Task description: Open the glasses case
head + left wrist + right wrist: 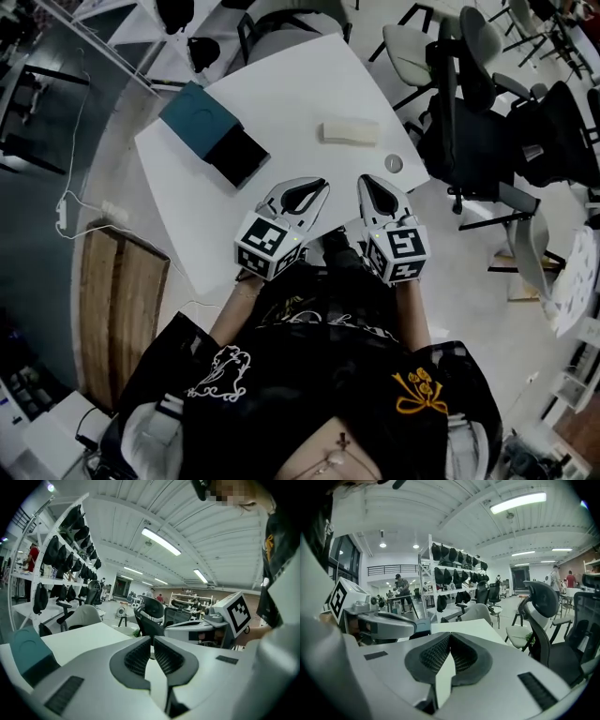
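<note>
Two grippers are held side by side at the near edge of the white table (281, 94). The left gripper (152, 638) has its jaws pressed together, and nothing is between them. The right gripper (449, 636) has its jaws pressed together too, and it holds nothing. Both point across the table, away from the person, and tip a little down. Each one has a cube with black and white squares at its back end.

The glasses case (350, 132) is a pale, long box. It lies flat on the table, out past the two grippers and a bit toward the table's right side. It is well apart from both grippers, and it looks shut.

A small round thing (394, 164) lies by the right edge of the table, near the tip of the right gripper. A teal box (202, 114) sits on the left side of the table, and a flat black thing (239, 155) touches it.

Dark office chairs (469, 122) stand on the floor off the table's right side. A wooden board (117, 300) lies on the floor off the table's left side.
</note>
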Demonstrator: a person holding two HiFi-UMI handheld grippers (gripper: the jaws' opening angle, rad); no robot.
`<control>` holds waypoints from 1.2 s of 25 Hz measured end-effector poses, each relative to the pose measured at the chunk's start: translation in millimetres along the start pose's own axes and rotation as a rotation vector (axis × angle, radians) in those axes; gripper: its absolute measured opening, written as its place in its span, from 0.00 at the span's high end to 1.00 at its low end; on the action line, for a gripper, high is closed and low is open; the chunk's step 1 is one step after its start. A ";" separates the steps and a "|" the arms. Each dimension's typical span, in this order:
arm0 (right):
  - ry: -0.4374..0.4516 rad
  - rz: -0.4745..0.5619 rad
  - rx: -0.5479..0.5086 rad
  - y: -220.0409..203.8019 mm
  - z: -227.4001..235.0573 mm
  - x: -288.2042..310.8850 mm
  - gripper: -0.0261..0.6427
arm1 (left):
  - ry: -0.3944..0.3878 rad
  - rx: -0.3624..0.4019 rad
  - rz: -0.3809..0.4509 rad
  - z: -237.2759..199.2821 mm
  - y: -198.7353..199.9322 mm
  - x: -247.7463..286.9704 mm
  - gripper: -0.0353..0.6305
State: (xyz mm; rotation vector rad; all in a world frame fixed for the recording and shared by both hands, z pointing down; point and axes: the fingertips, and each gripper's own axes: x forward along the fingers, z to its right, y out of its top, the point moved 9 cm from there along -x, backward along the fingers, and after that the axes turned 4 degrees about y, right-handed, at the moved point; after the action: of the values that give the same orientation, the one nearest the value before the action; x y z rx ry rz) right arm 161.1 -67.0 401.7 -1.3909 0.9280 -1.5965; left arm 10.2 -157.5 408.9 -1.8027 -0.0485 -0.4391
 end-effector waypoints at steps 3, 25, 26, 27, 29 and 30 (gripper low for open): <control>0.038 -0.036 -0.021 -1.3 34.1 18.9 0.94 | 0.052 -0.013 0.003 -2.4 4.6 23.3 0.89; 0.270 -0.512 -0.686 -86.2 155.4 186.4 0.65 | 0.293 -0.030 -0.068 -20.8 -6.8 102.0 0.89; 0.276 -0.530 -0.716 -90.0 155.7 191.0 0.64 | 0.302 -0.030 -0.072 -22.4 -7.8 102.9 0.89; 0.278 -0.543 -0.750 -93.4 156.1 194.8 0.62 | 0.310 -0.029 -0.077 -24.1 -9.0 104.0 0.89; 0.271 -0.556 -0.819 -98.4 157.8 199.3 0.62 | 0.328 -0.026 -0.088 -27.7 -11.3 107.2 0.89; 0.265 -0.554 -0.845 -99.5 158.7 200.1 0.62 | 0.335 -0.022 -0.094 -29.7 -12.7 109.0 0.89</control>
State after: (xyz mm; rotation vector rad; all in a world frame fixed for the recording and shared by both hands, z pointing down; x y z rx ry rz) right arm 294.3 -212.8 591.7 -2.1872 1.5929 -1.9154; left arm 100.0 -203.0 461.7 -1.7317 0.1055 -0.8067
